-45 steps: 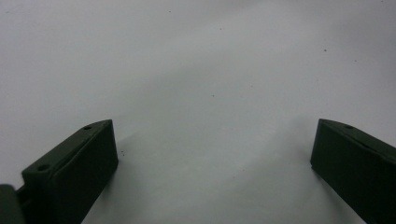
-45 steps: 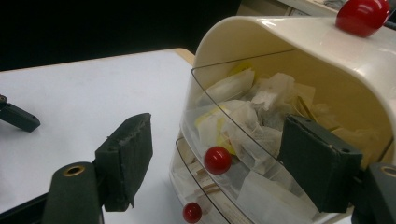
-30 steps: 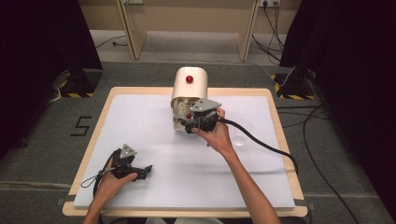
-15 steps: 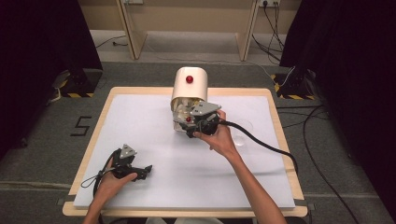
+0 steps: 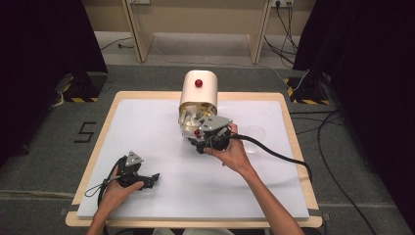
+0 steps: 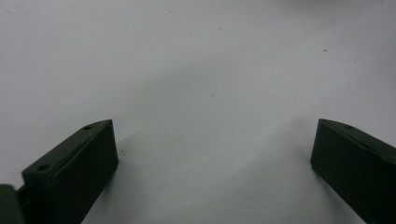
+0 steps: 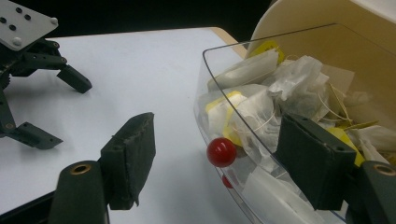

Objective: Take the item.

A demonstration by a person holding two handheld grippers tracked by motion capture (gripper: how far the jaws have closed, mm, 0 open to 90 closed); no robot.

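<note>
The red knob [image 7: 221, 152] on the clear hinged lid [image 7: 243, 116] sits low and just left of centre in the right gripper view, and it appears as a small red dot [image 5: 196, 132] just left of the right gripper in the high view. It lies between the two black jaws of the right gripper [image 7: 224, 149], nearer the right-hand one, which looks to stand in front of the lid's curved front. The jaws stand wide apart and neither pad touches the knob, so nothing is gripped.

Behind the lid the cream container [image 5: 198, 90] lies with its rounded body running toward the top of the high view and its mouth facing the person; it is packed with tea bags [image 7: 285, 93], white sachets with yellow tags. A second red knob [image 5: 198, 83] shows on the container's top.

The coming move probably turns on centring: the knob is off toward the right-hand jaw, so the gripper would likely need a slight shift that way before closing on it.

The right gripper [image 5: 211, 132] is by far the nearer tool. The left gripper [image 5: 139, 175] rests at the lower left of the high view, well apart, its jaws spread over bare white table [image 6: 196, 70]. A faint clear round disc [image 5: 253, 132] lies right of the right hand.
</note>
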